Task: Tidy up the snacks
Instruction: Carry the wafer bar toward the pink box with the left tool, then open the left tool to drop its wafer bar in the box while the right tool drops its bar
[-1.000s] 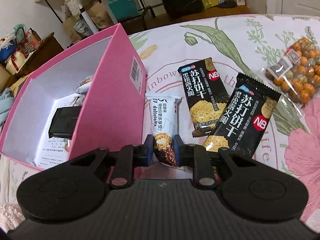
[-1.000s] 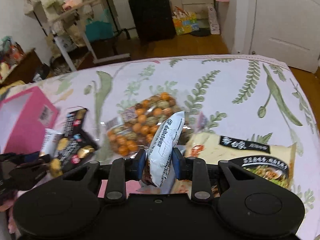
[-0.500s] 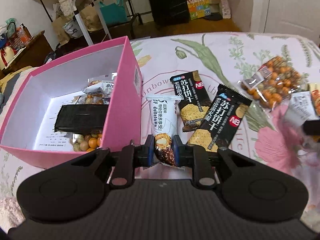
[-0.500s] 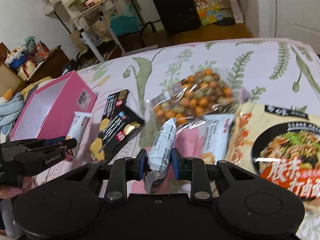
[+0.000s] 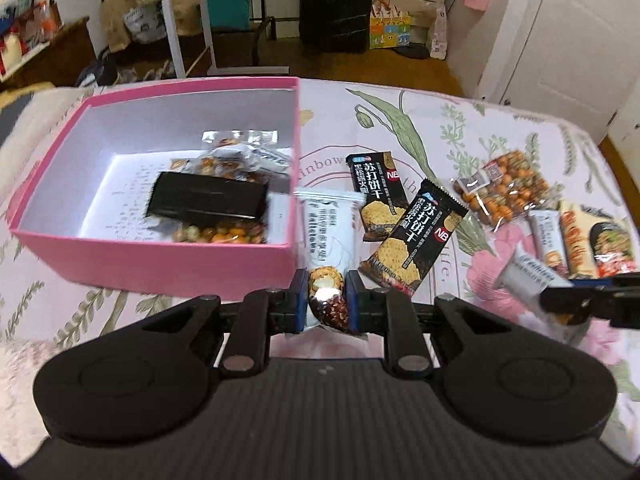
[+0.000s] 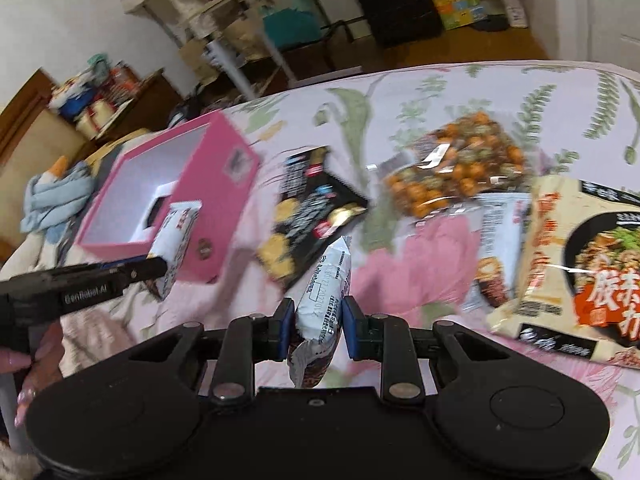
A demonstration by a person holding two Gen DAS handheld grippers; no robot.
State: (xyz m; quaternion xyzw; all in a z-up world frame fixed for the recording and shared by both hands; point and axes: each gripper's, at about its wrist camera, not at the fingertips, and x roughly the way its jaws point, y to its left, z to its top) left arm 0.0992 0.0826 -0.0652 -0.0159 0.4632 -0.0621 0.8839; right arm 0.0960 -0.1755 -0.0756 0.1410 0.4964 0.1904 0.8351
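Observation:
My left gripper [image 5: 327, 300] is shut on a white snack bar packet [image 5: 328, 232], held just right of the open pink box [image 5: 160, 258]. The box holds a black packet [image 5: 206, 200] and bags of coated nuts [image 5: 224, 236]. My right gripper [image 6: 314, 326] is shut on a second white snack bar packet [image 6: 326, 292], held above the flowered cloth; it also shows in the left wrist view [image 5: 528, 276]. The left gripper with its packet shows in the right wrist view [image 6: 152, 268] beside the pink box [image 6: 224, 220].
On the cloth lie two black cracker packets [image 5: 416, 236], a clear bag of coated nuts [image 5: 508, 192], another white bar [image 5: 548, 232] and a large noodle packet [image 6: 580, 264]. A black suitcase [image 5: 334, 0], shelves and bags stand beyond the far edge.
Both grippers have risen and moved left with their packets. The left one now sees deeper into the pink box; the right one has swung toward the box.

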